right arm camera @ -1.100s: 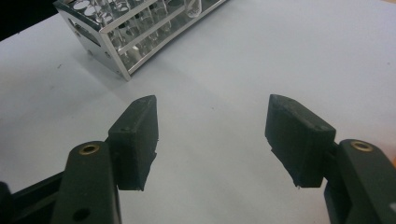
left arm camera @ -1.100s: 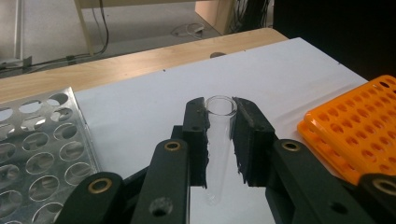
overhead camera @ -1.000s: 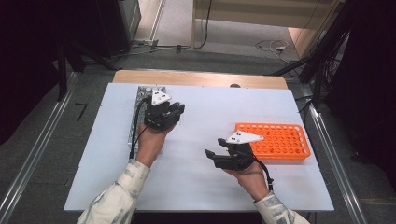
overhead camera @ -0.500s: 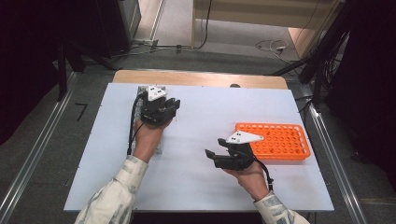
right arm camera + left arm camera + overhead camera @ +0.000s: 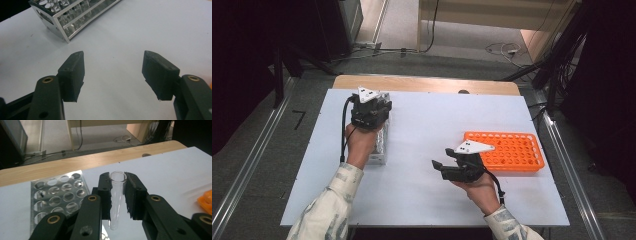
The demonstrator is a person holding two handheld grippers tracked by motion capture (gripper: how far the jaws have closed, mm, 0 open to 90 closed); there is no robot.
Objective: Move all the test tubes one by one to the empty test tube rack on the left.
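I am holding my right claw (image 5: 438,167) low over the near part of the white bench (image 5: 427,130), its jaws standing wide apart with nothing between them, and it is waiting beside the orange rack (image 5: 507,150), whose holes are all looking empty to me. Farther out, my left claw (image 5: 117,192) is gripping a clear glass tube (image 5: 116,197) upright between its pads, mouth up, the rounded bottom hanging free below the jaws. In the left claw's own view the tube is hanging just beside the metal rack (image 5: 57,195), over its far end as the high view shows it. Judging by this, I am partway through one transfer: the tube is out of the metal rack and in my grip, while carrying it across and seating it in the orange rack is remaining.
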